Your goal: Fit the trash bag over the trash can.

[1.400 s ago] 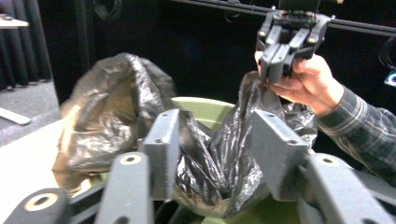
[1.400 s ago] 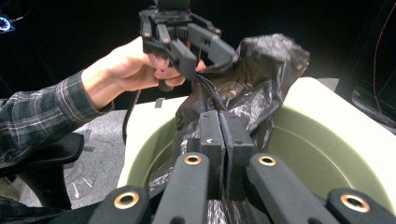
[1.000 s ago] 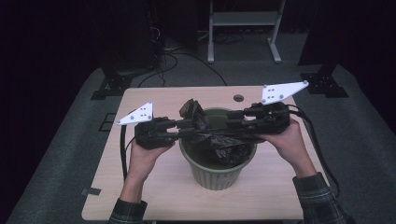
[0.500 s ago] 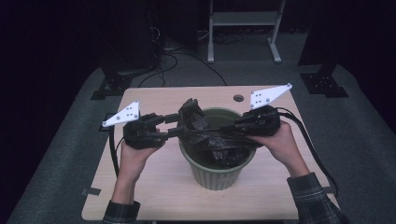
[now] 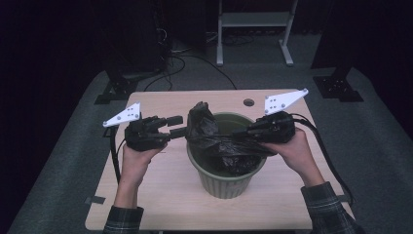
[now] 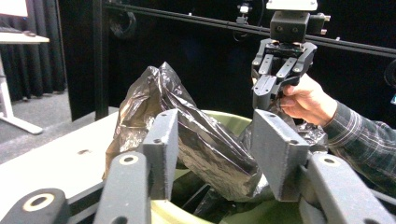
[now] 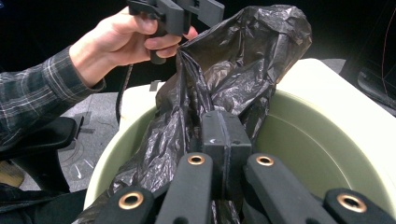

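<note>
My right gripper (image 5: 243,132) has its two jaws pressed flat together with a fold of the black bin bag (image 5: 221,144) pinched between them; in the right gripper view the film bunches up on both sides of my closed pads (image 7: 224,140) and rises past them into a crumpled peak. My left gripper (image 5: 179,126) stands about half open, its jaws having just been closing a little, and the bag's loose corner lies between my fingers (image 6: 161,144) without either pad pressing on it, so I hold nothing on that side. The bag is stretched from my right fingertips across the mouth of the green bucket (image 5: 225,180), with most of its bulk sagging down inside just below both sets of fingers and one pointed flap sticking up just ahead of my left ones. The bucket stands upright on the wooden table (image 5: 160,204), between my two hands; its pale inner wall lies just past my right fingertips in the right gripper view.
</note>
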Motion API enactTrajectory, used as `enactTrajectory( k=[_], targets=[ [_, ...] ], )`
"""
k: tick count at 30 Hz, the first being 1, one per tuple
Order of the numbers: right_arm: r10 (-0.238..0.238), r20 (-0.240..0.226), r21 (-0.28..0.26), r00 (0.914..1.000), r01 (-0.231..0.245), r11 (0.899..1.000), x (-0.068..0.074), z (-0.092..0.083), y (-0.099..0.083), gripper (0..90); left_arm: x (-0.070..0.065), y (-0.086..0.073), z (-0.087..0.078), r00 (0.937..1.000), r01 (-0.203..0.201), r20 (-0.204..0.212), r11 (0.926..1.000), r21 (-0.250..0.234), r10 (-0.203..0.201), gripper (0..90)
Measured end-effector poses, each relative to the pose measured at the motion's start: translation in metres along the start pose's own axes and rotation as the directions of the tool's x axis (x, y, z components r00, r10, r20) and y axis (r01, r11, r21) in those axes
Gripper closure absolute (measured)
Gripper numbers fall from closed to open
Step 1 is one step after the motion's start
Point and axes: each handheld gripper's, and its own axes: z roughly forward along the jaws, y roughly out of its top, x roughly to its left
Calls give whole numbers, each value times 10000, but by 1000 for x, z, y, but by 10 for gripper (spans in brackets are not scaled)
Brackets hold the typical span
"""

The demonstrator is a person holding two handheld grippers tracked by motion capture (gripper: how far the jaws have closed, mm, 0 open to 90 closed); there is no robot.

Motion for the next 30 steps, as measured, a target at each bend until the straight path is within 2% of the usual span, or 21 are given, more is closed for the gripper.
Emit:
enactTrajectory(
  k=[3,5,11,16,19,22,23,24,25,27,28,30],
  targets=[
    [-16,-9,-6,10000,16,10000,0,-1,-1,900,5,-1,5,9995,198,230,9998,-29,-197,537],
    [-14,-29,-34,10000,14,10000,0,-1,-1,900,6,-2,9,9988,279,409,9996,21,-279,591],
    [12,82,-120,10000,-11,9999,1,-8,-4,900,8,-4,11,9977,182,650,9997,-146,-172,897],
    [143,228,-282,9996,-136,9995,-1,-19,-10,900,7,-4,5,9990,12,438,10000,-95,-7,898],
    [275,442,-373,9986,-259,9990,-1,-31,-16,900,7,-4,-3,9996,32,274,9997,-229,-26,898],
    [457,502,-671,9977,-423,9968,-3,-44,-23,900,9,-5,-5,9994,163,324,9990,-407,-150,897],
    [486,470,-773,9977,-449,9960,-3,-46,-24,900,7,-5,-2,9994,153,310,9990,-423,-140,896],
    [506,462,-890,9976,-464,9950,-1,-49,-25,900,6,-5,2,9984,338,462,9980,-537,-313,813],
    [477,387,-993,9981,-436,9941,1,-50,-26,900,5,-4,7,9972,403,654,9984,-401,-376,754],
    [387,326,-999,9987,-353,9944,4,-47,-26,900,-1,-2,19,9985,178,524,9998,-118,-171,640],
    [349,275,-950,9990,-322,9950,6,-44,-26,900,-2,-1,25,9980,129,618,9999,-13,-128,597],
    [332,199,-945,9992,-312,9950,7,-40,-25,900,-6,0,37,9977,249,620,9995,199,-261,504]
  ],
)
